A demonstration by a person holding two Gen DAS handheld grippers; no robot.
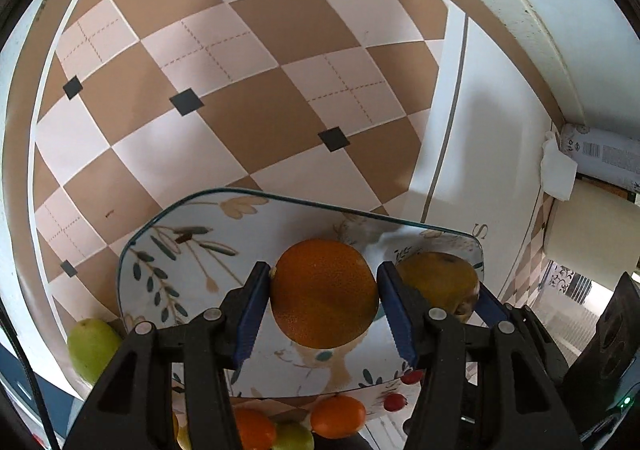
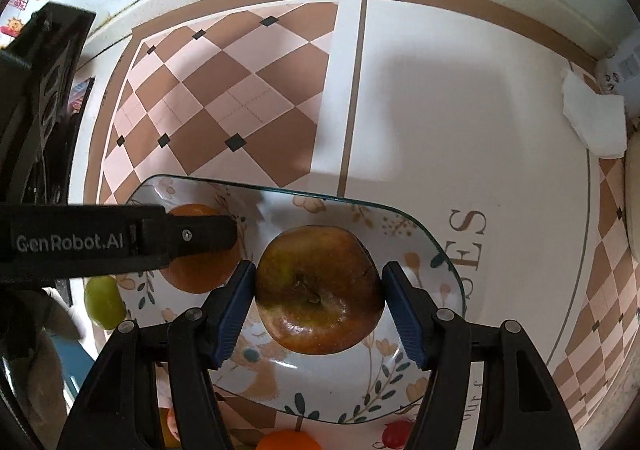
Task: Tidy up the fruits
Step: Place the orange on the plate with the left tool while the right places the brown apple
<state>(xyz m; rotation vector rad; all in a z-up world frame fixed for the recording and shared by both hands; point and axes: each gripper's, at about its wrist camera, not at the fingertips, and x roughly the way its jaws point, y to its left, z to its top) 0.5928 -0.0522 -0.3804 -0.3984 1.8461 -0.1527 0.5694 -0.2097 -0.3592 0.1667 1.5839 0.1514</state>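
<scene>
Hovering over the plate (image 2: 404, 215), left tongs (image 1: 323, 308) clamp an orange (image 1: 324, 292), right tongs (image 2: 318, 306) clamp a browning apple (image 2: 318, 290), with smaller fruit waiting outside.

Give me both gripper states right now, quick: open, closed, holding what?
Left gripper: closed on the orange, over the floral plate.
Right gripper: closed on the brownish apple, over the same plate.
</scene>
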